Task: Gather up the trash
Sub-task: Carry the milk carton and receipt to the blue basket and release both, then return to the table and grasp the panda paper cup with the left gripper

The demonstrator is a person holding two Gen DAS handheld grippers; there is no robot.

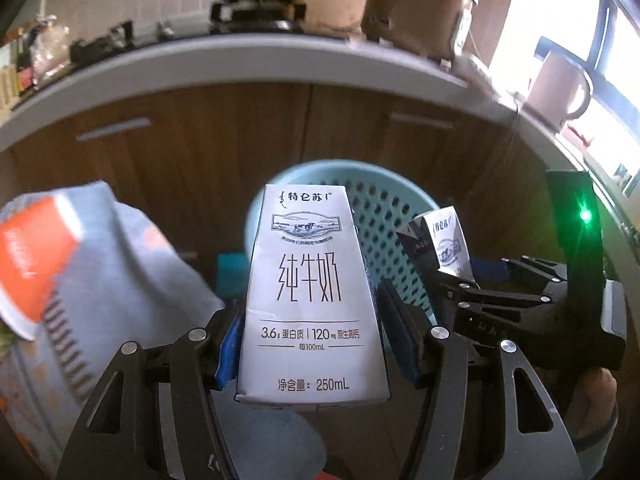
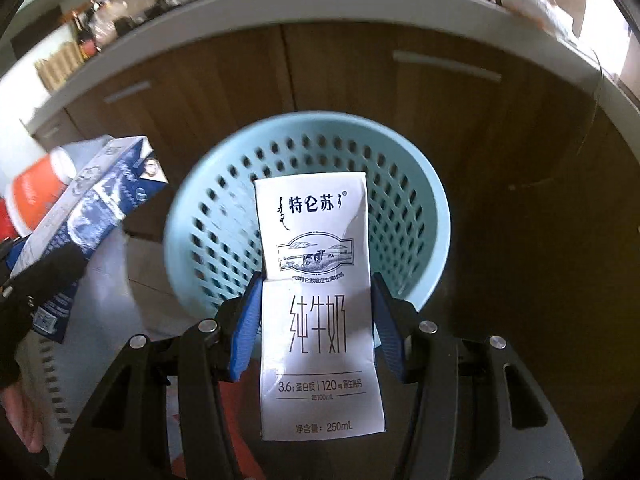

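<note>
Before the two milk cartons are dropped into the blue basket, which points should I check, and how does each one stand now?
1. Left tool holds its milk carton between both pads: ok.
2. Right tool holds its own milk carton between both pads: ok.
3. Right carton is over the mouth of the blue basket: ok, it seems so in the right wrist view.
4. Left carton is over the mouth: cannot tell; the basket lies behind it in the left wrist view.
5. Basket has room: ok; the part of its inside that shows looks empty.
6. The two tools are apart from each other: ok.
</note>
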